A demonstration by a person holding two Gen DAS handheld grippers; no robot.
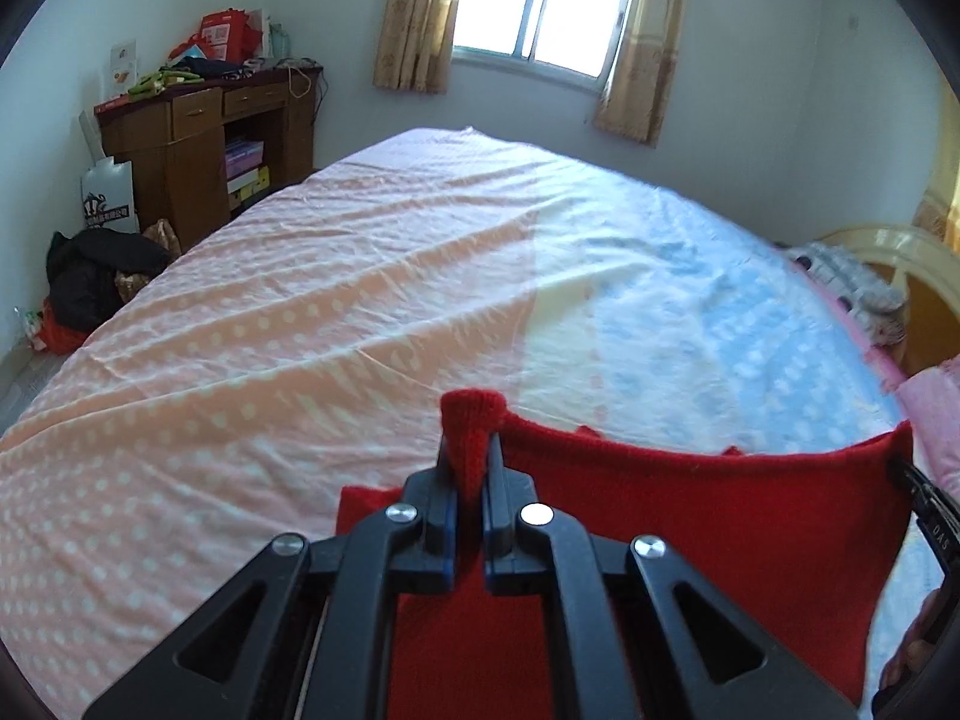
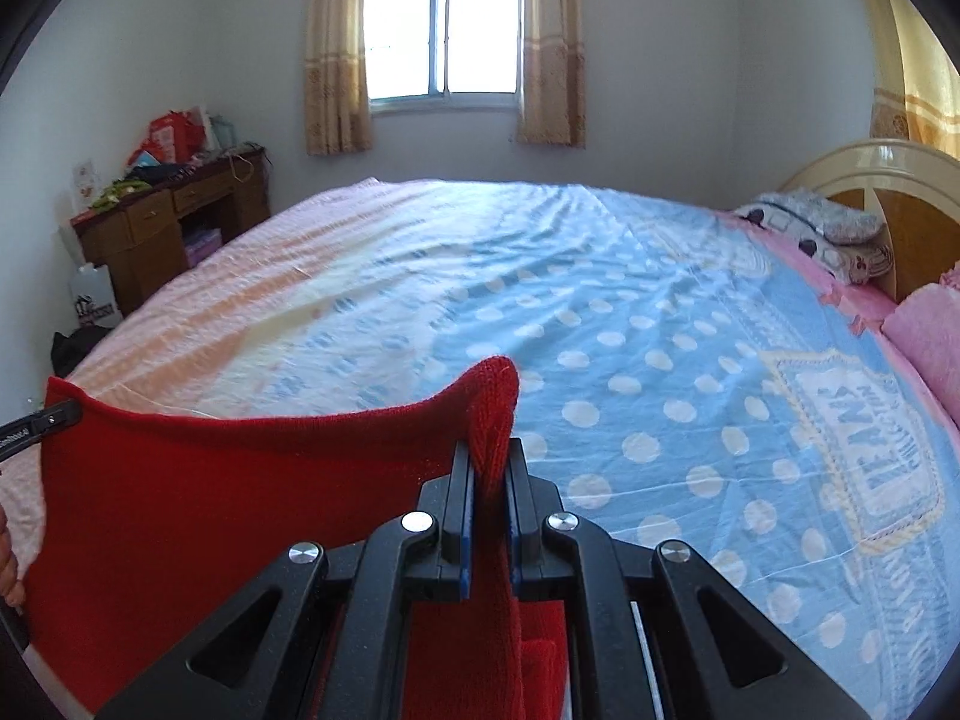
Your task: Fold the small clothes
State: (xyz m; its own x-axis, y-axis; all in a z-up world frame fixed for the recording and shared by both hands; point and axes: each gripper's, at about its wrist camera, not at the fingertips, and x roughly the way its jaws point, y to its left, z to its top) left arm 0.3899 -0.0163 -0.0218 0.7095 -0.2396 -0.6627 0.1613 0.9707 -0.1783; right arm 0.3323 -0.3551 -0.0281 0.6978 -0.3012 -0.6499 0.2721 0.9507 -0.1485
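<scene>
A red knitted garment (image 1: 720,516) hangs stretched between both grippers above the bed. My left gripper (image 1: 471,450) is shut on one corner of it, a red fold sticking up between the black fingers. The right gripper (image 1: 918,492) shows at the right edge of that view, holding the far corner. In the right wrist view the red garment (image 2: 210,480) spreads to the left, and my right gripper (image 2: 489,462) is shut on its near corner. The left gripper (image 2: 42,423) clamps the other end at the left edge.
The bed (image 1: 300,330) wears a dotted sheet, pink-orange on the left and blue (image 2: 660,360) on the right. Pillows (image 2: 822,228) and a headboard (image 2: 888,174) stand at the right. A wooden desk (image 1: 204,138) with clutter and bags is in the far left corner.
</scene>
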